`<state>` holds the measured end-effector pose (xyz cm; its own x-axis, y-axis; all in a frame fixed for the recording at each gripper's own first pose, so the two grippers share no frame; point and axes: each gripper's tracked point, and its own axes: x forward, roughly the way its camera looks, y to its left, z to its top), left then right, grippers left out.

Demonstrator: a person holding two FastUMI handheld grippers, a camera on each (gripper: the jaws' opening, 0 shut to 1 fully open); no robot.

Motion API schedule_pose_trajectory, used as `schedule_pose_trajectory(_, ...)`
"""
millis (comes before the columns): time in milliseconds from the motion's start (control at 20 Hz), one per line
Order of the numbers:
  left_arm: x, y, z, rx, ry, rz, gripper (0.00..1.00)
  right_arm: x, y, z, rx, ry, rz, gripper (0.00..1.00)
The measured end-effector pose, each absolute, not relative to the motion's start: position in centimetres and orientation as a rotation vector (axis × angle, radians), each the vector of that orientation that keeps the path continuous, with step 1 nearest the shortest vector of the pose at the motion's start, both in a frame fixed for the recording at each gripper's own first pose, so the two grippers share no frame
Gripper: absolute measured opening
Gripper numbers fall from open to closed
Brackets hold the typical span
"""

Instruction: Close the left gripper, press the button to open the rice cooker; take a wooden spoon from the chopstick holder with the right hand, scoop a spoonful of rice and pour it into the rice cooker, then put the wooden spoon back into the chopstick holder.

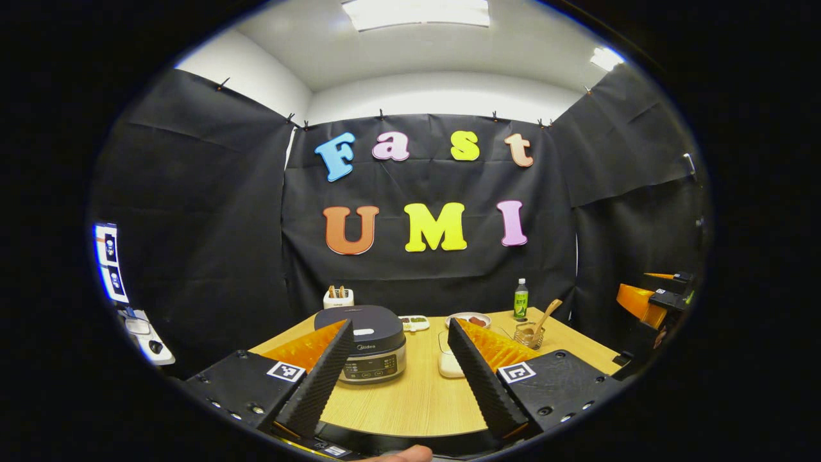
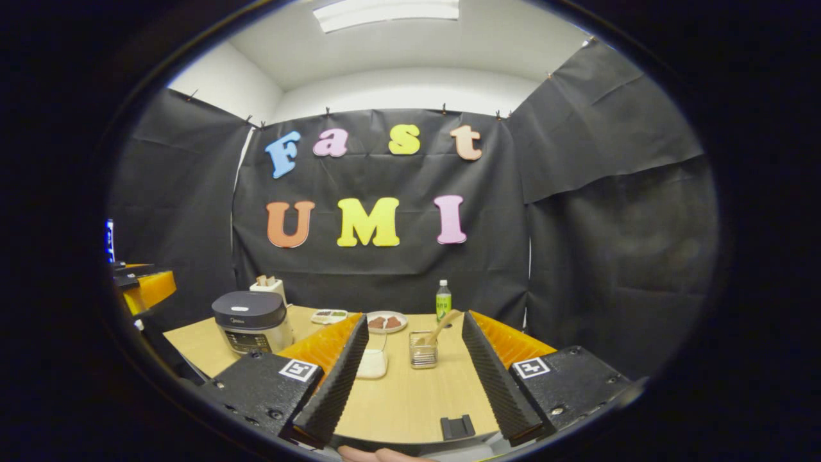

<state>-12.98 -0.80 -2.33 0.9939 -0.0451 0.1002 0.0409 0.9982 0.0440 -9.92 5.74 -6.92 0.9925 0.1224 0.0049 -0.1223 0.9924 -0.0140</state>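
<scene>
A dark-lidded rice cooker stands shut on the wooden table, left of centre. A wire chopstick holder holds a wooden spoon leaning to the right. A clear container of white rice sits between cooker and holder. My left gripper hovers open at the table's near edge, facing cooker and rice. My right gripper is open too, held back from the table and aimed at the holder. The other gripper shows at each view's side.
At the back of the table stand a green bottle, a plate with brown food, a small divided dish and a white holder with sticks. A small black clip lies near the front edge.
</scene>
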Motion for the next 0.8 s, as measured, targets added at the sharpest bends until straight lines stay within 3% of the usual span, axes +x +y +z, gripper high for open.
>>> schedule_pose_trajectory(50, -12.9, -0.8, -2.5, 0.038, -0.099, -0.041, 0.94, -10.0, 5.7, -7.0, -0.015, -0.003, 0.123, 0.95)
schedule_pose_trajectory(100, -13.0, -0.8, -2.6, 0.038, -0.097, -0.044, 0.94, -9.9, 5.7, -6.9, -0.019, -0.002, 0.120, 0.91)
schedule_pose_trajectory(150, -12.9, -0.9, -2.8, 0.038, -0.091, -0.051, 0.94, -10.0, 5.5, -6.7, -0.024, -0.006, 0.115, 0.95)
schedule_pose_trajectory(300, -12.8, -0.7, -2.9, 0.035, -0.087, -0.055, 0.94, -10.2, 5.2, -6.3, -0.031, -0.018, 0.108, 0.95)
schedule_pose_trajectory(350, -12.8, -0.3, -2.9, 0.036, -0.088, -0.047, 0.95, -10.2, 5.3, -6.3, -0.032, -0.018, 0.108, 0.91)
schedule_pose_trajectory(450, -12.7, 0.1, -3.3, 0.032, -0.086, -0.038, 0.95, -10.1, 5.5, -6.3, -0.029, -0.018, 0.112, 0.95)
schedule_pose_trajectory(800, -12.6, 0.2, -3.5, 0.043, -0.093, -0.046, 0.95, -9.9, 5.4, -6.7, -0.018, -0.004, 0.116, 0.95)
